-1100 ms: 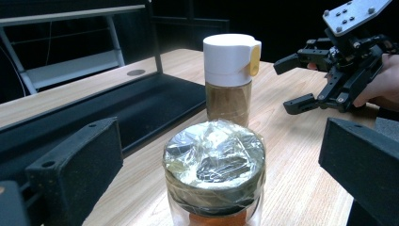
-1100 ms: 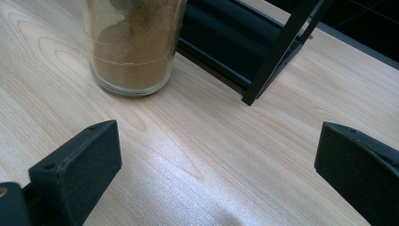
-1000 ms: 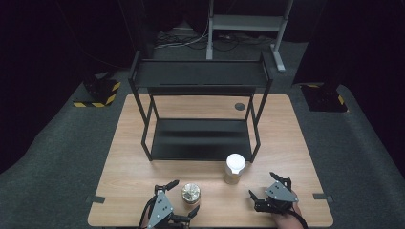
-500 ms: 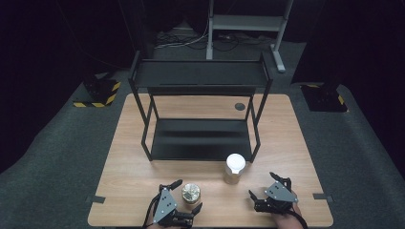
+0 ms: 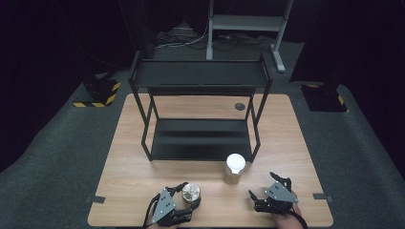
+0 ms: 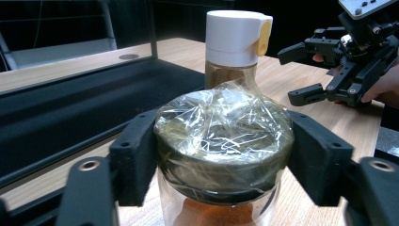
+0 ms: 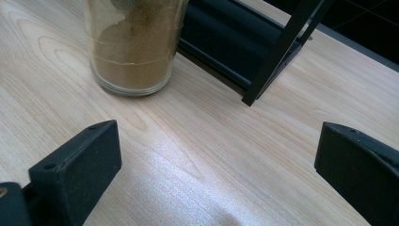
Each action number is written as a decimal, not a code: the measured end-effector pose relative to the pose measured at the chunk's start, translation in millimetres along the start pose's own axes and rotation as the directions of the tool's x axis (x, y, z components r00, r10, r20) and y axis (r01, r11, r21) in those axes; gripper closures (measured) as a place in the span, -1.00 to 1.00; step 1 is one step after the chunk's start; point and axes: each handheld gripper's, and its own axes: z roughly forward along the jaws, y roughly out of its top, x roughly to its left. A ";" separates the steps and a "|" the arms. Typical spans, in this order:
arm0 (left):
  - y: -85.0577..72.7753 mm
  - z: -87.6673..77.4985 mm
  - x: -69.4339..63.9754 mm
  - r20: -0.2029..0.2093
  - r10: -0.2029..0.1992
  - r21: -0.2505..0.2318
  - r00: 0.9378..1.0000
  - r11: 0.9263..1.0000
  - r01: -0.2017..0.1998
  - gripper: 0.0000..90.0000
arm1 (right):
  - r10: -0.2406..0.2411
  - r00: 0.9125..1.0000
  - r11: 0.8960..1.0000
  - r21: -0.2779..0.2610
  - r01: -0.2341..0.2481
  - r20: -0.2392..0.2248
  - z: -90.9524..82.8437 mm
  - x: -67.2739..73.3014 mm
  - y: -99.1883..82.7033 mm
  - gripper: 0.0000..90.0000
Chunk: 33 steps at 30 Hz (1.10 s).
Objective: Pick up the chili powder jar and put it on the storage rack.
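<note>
Jar [image 5: 191, 192] with plastic film over its dark lid stands at lower centre of the high view, on the table [image 5: 143, 157]; left gripper [image 5: 184, 202] has just closed on its lid. Slippery film could let it slide out; right gripper [image 5: 267, 195] waits open

Left tool [image 5: 187, 200] has just clamped tight; right tool [image 5: 261, 200] rests with jaws spread.

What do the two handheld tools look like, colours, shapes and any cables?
Both the left tool and the right tool are black, each with two blocky matte jaws bearing small round holes. A grey three-cornered plate with dark screw dots tops each one. A thin black cable trails from the left tool toward the table's near edge.
</note>
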 end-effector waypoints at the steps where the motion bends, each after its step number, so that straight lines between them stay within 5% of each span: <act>1: -0.1 -0.1 0.2 0.001 0.000 -0.001 1.000 1.000 0.000 -0.27 | 0.000 1.000 1.000 0.000 0.000 0.000 0.0 0.1 0.1 -1.00; 19: 0.7 -3.4 2.1 -0.006 -0.018 -0.008 1.000 1.000 0.017 -0.25 | -0.002 1.000 1.000 -0.001 0.002 -0.003 0.1 -0.7 -0.1 -1.00; 33: 0.1 -17.6 7.9 -0.068 -0.038 -0.035 0.997 0.999 0.036 -0.25 | -0.002 1.000 1.000 0.000 0.002 -0.010 0.2 -1.8 0.1 -1.00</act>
